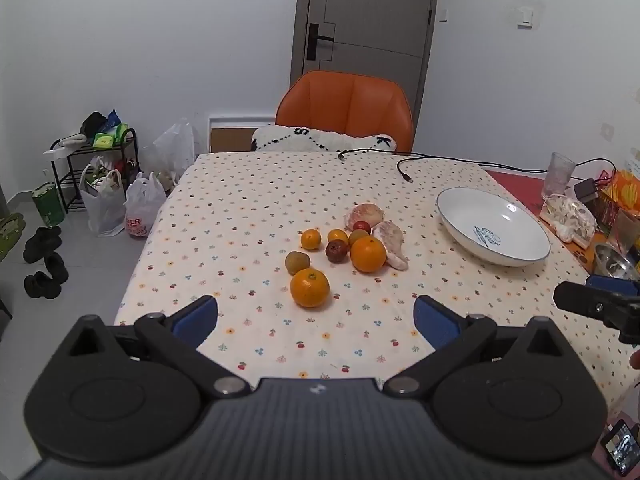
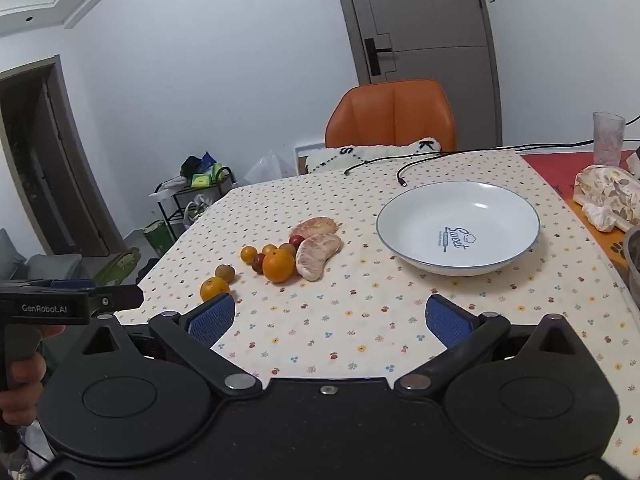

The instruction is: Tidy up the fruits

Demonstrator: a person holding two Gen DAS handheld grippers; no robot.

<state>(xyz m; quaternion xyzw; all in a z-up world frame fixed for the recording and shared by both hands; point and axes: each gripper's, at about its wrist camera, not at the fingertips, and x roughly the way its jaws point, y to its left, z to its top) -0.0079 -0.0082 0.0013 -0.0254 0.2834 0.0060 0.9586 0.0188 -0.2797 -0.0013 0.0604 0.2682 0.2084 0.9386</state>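
Note:
A cluster of fruit lies mid-table on the flowered cloth: a near orange (image 1: pixel 309 287) (image 2: pixel 214 288), a bigger orange (image 1: pixel 368 253) (image 2: pixel 278 265), small tomatoes and kumquats (image 1: pixel 310 239), and two peeled pomelo pieces (image 1: pixel 392 243) (image 2: pixel 317 255). An empty white bowl (image 1: pixel 493 231) (image 2: pixel 458 227) stands to their right. My left gripper (image 1: pixel 316 322) is open, a short way in front of the near orange. My right gripper (image 2: pixel 330 322) is open too, nearer than the fruit and bowl, holding nothing.
An orange chair (image 1: pixel 346 110) stands at the table's far side, with black cables (image 1: pixel 404 168) on the cloth. A glass (image 2: pixel 607 138), a wrapped packet (image 2: pixel 608 196) and a metal bowl (image 1: pixel 614 266) crowd the right edge. Bags and a rack (image 1: pixel 104 184) stand on the floor at left.

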